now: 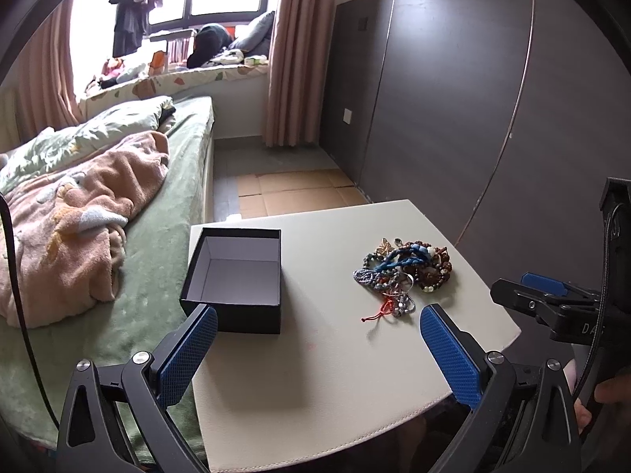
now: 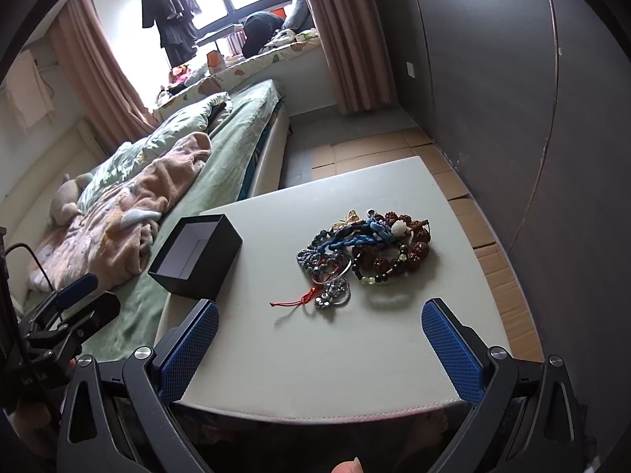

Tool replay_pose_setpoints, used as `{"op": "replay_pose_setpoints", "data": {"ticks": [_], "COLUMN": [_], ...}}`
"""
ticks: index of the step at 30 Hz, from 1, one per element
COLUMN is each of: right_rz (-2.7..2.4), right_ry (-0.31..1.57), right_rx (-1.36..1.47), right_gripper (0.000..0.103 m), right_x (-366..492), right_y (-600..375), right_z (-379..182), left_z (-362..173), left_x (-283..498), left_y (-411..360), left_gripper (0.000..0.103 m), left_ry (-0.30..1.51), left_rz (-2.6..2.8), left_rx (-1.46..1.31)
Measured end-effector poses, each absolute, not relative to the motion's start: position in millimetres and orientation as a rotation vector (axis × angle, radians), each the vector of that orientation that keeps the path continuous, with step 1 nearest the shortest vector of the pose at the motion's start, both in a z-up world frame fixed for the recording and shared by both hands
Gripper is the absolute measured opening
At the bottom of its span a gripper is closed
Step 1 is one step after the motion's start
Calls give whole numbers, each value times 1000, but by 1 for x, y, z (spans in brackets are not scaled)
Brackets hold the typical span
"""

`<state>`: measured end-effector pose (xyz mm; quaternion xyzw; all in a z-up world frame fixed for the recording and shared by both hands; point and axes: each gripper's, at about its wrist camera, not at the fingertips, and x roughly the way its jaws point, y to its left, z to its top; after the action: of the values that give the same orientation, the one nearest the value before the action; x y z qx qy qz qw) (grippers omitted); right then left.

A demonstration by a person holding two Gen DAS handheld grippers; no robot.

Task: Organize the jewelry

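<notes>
Now hovering low over the table, left gripper and right gripper both spread wide, gripping nothing. Jewelry pile just ahead of right gripper; open black box ahead-left of left gripper.

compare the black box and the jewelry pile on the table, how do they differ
The black box is one rigid, dark, square-edged thing; the jewelry pile is a loose, many-coloured tangle of beads, cords and metal. The box stands open and empty at the table's left corner by the bed; the pile lies flat toward the right. The box stands taller than the pile. Both rest on the table, untouched by either tongs.
</notes>
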<state>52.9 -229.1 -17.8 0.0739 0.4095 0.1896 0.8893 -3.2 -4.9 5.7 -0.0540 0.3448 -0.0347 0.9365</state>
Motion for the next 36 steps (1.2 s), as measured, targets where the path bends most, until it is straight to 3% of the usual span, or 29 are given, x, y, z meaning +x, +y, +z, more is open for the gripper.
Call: {"op": "replay_pose_setpoints", "data": {"ticks": [36], "right_rz": [385], "right_ry": [825], "right_rx": [120], "right_gripper": [103], "right_x": [46], "right_y": [-229], "right_z": [-1], "left_z": [14], "left_x": [-8], "left_y": [-5], "left_gripper": [102], "left_ry": [642], "left_rz": [-50], "left_rx": [-114]}}
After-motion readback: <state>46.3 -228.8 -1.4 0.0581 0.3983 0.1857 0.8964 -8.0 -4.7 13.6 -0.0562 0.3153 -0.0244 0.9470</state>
